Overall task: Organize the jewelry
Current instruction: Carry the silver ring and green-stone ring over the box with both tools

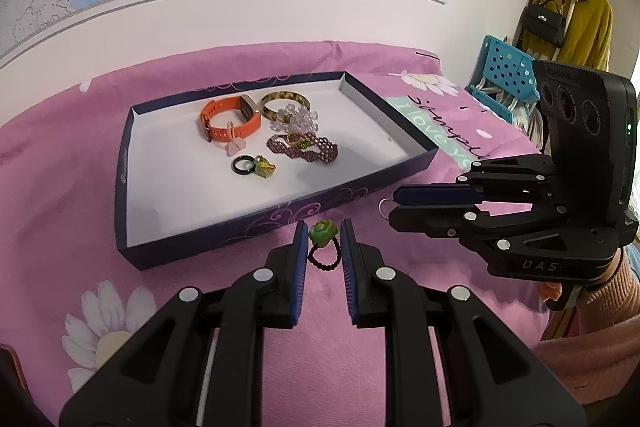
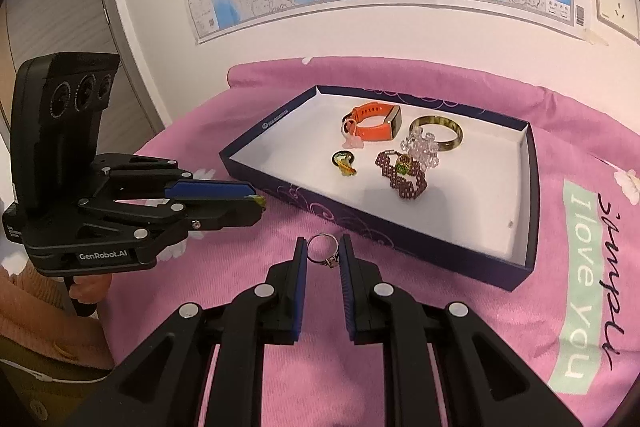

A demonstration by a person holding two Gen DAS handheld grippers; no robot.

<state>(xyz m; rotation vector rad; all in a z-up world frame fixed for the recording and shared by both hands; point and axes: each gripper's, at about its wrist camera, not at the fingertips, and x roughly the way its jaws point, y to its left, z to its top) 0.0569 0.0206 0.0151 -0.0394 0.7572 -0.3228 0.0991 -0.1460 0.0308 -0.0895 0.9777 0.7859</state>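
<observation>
Pinched low in the frame, the green rose ring (image 1: 323, 231) sits in the nearly closed left gripper (image 1: 323, 247); light, its beaded band flexes, so hold stays gentle. Right gripper (image 2: 323, 253) clamps a stiff silver ring (image 2: 323, 247), just before the tray (image 2: 440, 251).

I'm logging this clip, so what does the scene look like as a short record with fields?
left gripper: shut on green rose ring
right gripper: shut on silver ring
box: open, dark blue, on pink cloth
in box: orange watch, bangle, clear bead bracelet, purple beaded bracelet, black ring
</observation>
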